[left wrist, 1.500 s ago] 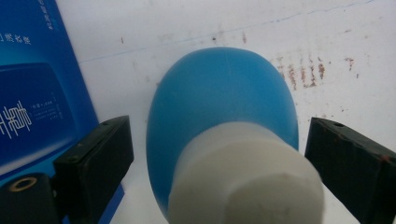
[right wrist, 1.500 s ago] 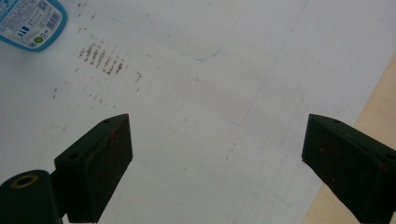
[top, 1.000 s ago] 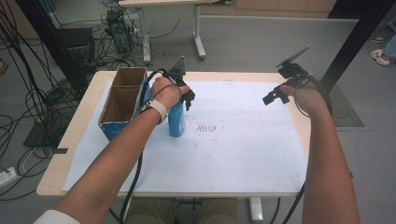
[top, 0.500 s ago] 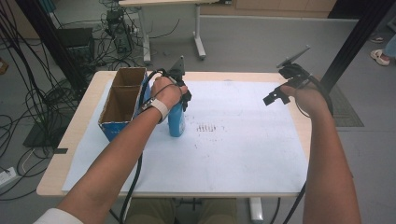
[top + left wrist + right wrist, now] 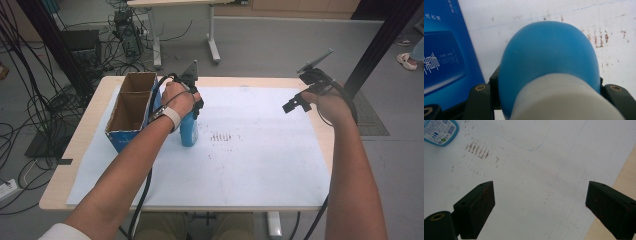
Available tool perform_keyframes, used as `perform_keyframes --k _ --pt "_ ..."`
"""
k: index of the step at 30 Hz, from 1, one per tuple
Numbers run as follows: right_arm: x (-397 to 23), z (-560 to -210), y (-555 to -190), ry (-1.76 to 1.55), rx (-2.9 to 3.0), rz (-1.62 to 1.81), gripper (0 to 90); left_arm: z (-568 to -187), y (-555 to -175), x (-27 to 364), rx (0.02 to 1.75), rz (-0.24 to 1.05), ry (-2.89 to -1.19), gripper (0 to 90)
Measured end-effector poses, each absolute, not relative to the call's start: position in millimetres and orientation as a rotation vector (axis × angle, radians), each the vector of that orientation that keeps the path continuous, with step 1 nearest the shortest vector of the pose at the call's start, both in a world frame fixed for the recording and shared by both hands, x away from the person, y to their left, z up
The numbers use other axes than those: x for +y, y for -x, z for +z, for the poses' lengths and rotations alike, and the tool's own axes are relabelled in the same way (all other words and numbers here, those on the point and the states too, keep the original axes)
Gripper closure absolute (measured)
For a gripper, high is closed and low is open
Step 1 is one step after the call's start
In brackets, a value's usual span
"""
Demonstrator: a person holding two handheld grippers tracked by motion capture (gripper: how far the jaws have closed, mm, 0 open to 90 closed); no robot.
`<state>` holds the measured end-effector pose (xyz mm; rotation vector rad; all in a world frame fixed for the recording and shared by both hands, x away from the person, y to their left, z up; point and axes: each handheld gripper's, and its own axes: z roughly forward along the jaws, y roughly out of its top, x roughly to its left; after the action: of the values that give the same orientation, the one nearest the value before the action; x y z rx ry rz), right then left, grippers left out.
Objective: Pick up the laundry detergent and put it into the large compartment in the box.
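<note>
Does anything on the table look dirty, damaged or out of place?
Yes, the white paper sheet covering the table carries a patch of short brownish smudges, just right of the upright blue plastic bottle, and faint specks around it. The open cardboard box looks in order.

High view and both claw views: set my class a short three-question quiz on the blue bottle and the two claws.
1. True or false: the left claw is shut on the blue bottle.
2. What stands right beside the bottle on the white sheet? A) a metal tray B) an open cardboard box C) a glass jar
3. In a few words: how do the right claw's jaws stand, and is anything between them?

Key
1. True: its jaws have just been closing, and in the left claw view they flank the bottle on both sides.
2. B, the cardboard box.
3. The right claw is wide open, with nothing between its jaws.
</note>
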<state>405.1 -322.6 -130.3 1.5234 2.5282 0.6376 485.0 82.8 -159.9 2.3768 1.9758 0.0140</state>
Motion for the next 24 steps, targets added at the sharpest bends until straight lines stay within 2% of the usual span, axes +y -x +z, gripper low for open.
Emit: perform_keyframes --k 24 --pt "-323.4 -127.9 -403.4 -1.525 2.526 0.634 8.5 -160.1 -482.9 78.6 1.972 0.031 -2.385 39.6"
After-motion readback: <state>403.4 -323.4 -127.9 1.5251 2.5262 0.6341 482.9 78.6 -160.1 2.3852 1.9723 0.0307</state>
